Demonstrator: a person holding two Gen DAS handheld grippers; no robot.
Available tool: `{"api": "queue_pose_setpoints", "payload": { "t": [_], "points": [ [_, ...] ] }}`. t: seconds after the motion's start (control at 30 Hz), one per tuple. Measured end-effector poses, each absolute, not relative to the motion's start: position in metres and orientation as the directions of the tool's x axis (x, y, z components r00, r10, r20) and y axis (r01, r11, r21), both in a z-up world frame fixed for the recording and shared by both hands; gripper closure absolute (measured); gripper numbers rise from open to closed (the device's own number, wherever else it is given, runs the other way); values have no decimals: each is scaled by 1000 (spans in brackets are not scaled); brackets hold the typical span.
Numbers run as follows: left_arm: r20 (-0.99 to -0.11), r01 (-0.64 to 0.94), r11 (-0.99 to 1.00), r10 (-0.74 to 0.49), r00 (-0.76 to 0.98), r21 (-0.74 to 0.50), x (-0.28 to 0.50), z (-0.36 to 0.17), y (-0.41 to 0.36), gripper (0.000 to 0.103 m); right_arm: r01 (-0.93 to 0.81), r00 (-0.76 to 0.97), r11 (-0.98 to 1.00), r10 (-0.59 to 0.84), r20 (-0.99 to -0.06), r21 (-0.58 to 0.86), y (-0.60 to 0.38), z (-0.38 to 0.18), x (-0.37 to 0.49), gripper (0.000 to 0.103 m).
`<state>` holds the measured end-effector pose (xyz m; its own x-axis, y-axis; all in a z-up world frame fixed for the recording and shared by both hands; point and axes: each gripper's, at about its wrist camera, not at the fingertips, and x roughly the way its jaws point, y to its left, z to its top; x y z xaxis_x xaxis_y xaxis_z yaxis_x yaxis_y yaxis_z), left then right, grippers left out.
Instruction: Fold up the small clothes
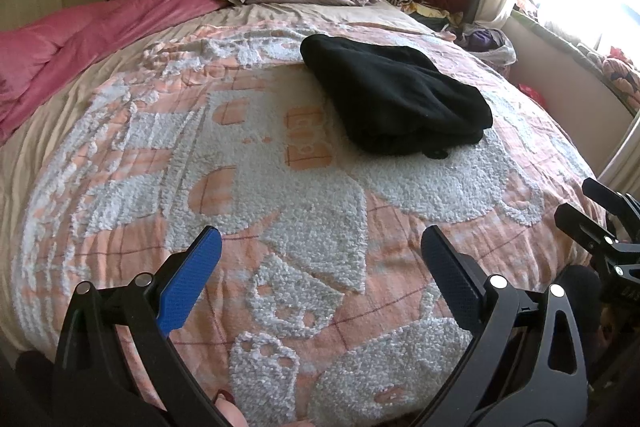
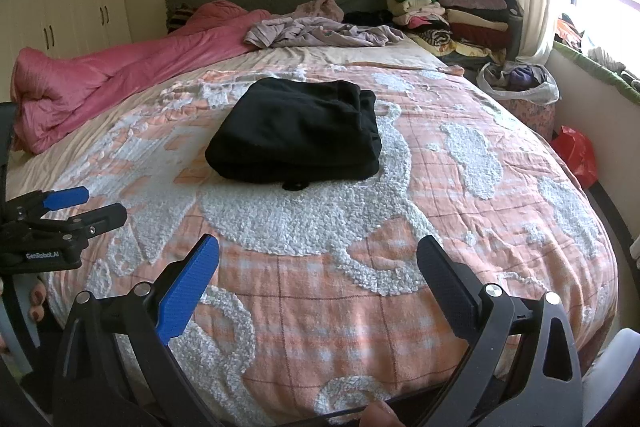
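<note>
On the far left we see the pink quilt (image 2: pixel 100 75) bunched along the bed's edge. Our left gripper (image 1: pixel 320 251) hangs over the patterned bedspread (image 1: pixel 280 195), fingers spread wide and empty. The black garment (image 2: pixel 296 131) lies mid-bed, already folded into a compact bundle, well ahead of both tools. Our right gripper (image 2: pixel 318 255) is likewise wide apart, holding nothing. We judge this fold finished; next we would move the bundle toward the stacked clothes (image 2: pixel 452 15) and fetch the crumpled lilac garment (image 2: pixel 320 31).

Home bedroom: bed (image 2: pixel 460 187), wardrobe (image 2: pixel 68 7), clothes piles (image 2: pixel 460 15).
</note>
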<state>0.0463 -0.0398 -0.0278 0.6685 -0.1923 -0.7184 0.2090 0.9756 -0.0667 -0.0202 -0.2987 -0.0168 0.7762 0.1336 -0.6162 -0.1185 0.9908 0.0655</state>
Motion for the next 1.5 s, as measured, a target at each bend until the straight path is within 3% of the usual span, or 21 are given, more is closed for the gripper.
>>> {"api": "queue_pose_setpoints", "payload": {
  "t": [1.17,1.3,1.5],
  "points": [
    [-716,245,965,-237,657,-95,42,-28,-36,9,-58,783,997,81,-616,58,-310,-15,-23,4],
    [-740,229,972,-199,642,-62,46,-32,-38,9,0,797,998,41,-603,67,-321,-13,-22,4],
    [-760,134,990,-61,647,35,59,-38,-17,9,276,821,948,-146,-552,159,-401,0,-28,4]
  ]
}}
